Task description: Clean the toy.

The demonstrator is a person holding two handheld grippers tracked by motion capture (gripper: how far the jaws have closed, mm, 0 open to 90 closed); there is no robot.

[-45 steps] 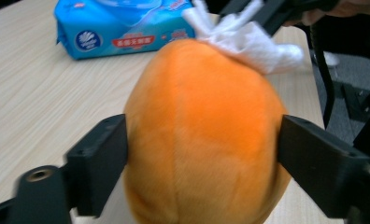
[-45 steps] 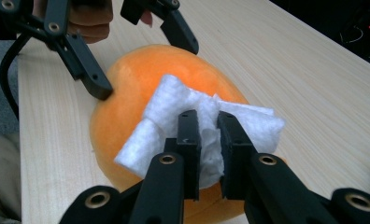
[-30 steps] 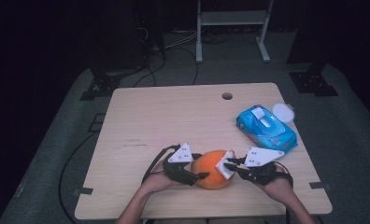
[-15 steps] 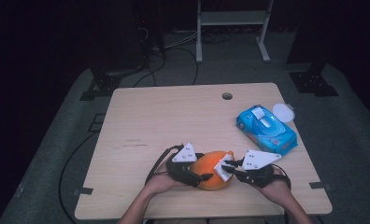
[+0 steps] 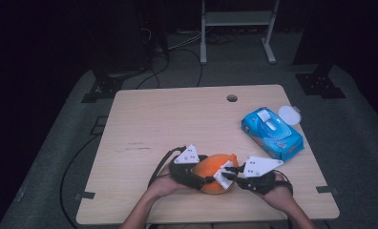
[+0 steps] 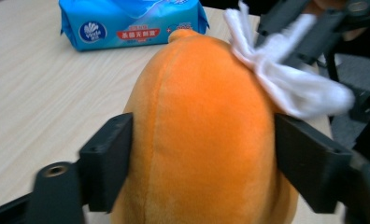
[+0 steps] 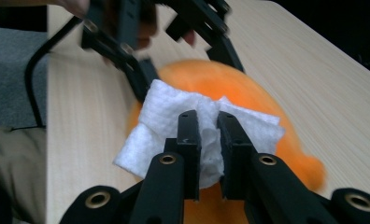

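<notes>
Between the left gripper's (image 6: pixel 199 154) jaws, an orange plush toy (image 6: pixel 202 135) sits clamped on the tabletop (image 5: pixel 177 119); their grip has just loosened slightly. Right gripper (image 7: pixel 209 126) pinches a white wipe (image 7: pixel 169 121) against it. Wiping looks midway, much plush unwiped.

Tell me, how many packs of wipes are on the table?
1. The blue wipes pack lies near the table's far right edge, beyond the orange plush toy, beside a white round lid.
</notes>
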